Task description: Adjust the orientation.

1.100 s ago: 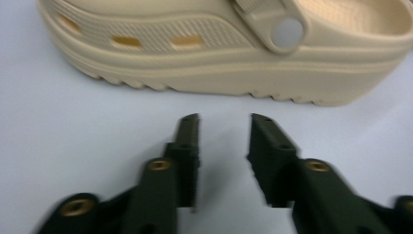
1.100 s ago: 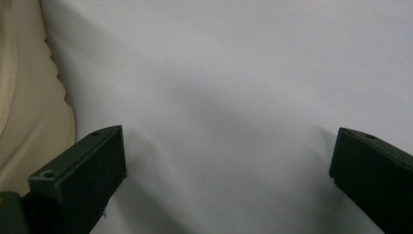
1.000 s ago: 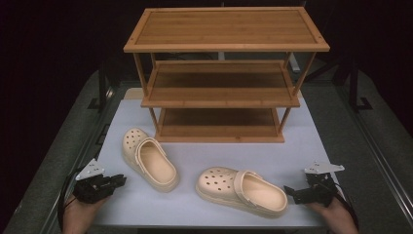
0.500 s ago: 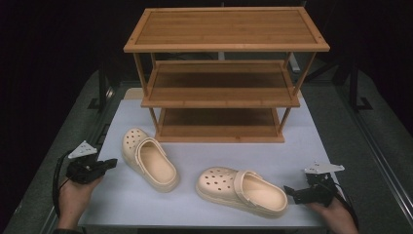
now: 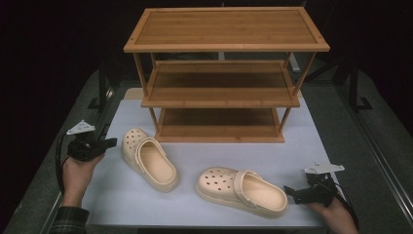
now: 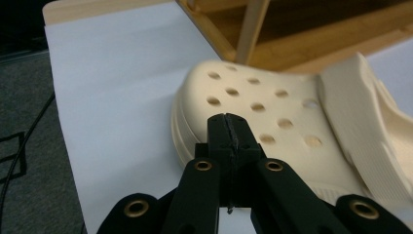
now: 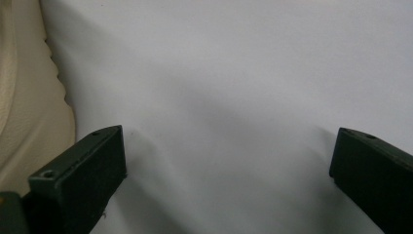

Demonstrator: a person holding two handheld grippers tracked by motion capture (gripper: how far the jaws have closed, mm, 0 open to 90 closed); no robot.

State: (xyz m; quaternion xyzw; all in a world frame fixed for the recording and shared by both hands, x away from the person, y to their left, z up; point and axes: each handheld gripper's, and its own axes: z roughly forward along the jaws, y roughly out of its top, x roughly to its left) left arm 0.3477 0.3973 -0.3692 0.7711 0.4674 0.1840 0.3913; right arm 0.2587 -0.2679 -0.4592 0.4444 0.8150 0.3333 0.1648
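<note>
White table [image 5: 302,161]: wooden rack [image 5: 219,87], two cream clogs [image 5: 148,158] [image 5: 241,191].

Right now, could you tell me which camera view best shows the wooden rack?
The high view: the whole three-shelf wooden rack stands behind both clogs. The left gripper view catches a post and bottom-shelf corner; the right gripper view looks at white mat.

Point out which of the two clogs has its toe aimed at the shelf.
The left clog, beside the left gripper: its holed toe points toward the wooden shelf. The right clog lies crosswise, toe pointing left.
</note>
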